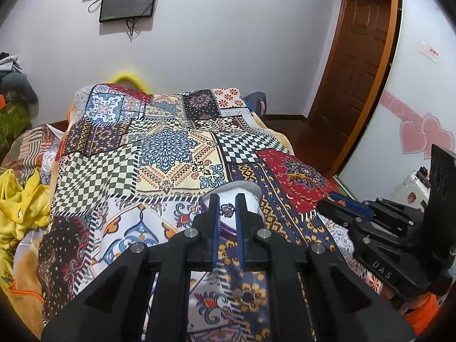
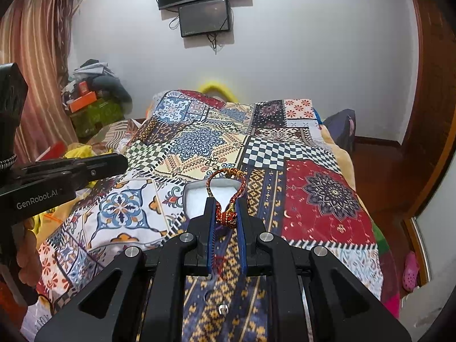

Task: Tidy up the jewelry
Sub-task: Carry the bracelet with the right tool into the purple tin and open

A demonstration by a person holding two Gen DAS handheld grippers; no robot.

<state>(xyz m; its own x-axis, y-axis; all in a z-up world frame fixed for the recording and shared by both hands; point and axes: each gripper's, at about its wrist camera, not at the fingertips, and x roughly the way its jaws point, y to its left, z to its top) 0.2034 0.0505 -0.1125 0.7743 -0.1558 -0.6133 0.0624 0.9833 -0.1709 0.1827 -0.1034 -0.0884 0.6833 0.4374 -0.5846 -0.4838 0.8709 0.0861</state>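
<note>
My left gripper (image 1: 227,203) is shut on a small dark ornate ring (image 1: 227,209), held above a white jewelry box (image 1: 250,196) on the patchwork bedspread. My right gripper (image 2: 226,206) is shut on the knot of a red-and-gold braided cord bracelet (image 2: 225,182), whose loop stands up over the same open white box (image 2: 196,199). A small silver ring (image 2: 223,309) lies on the spread under the right gripper. A gold-rimmed ring (image 1: 247,296) lies on the spread under the left gripper. The right gripper shows at the right of the left wrist view (image 1: 342,203).
The patchwork bedspread (image 1: 171,148) covers a bed. Yellow cloth (image 1: 20,199) is piled at the bed's left. A wooden door (image 1: 359,57) stands to the right. Two screens (image 2: 203,0) hang on the far wall. Clutter (image 2: 91,91) and a curtain are at the left.
</note>
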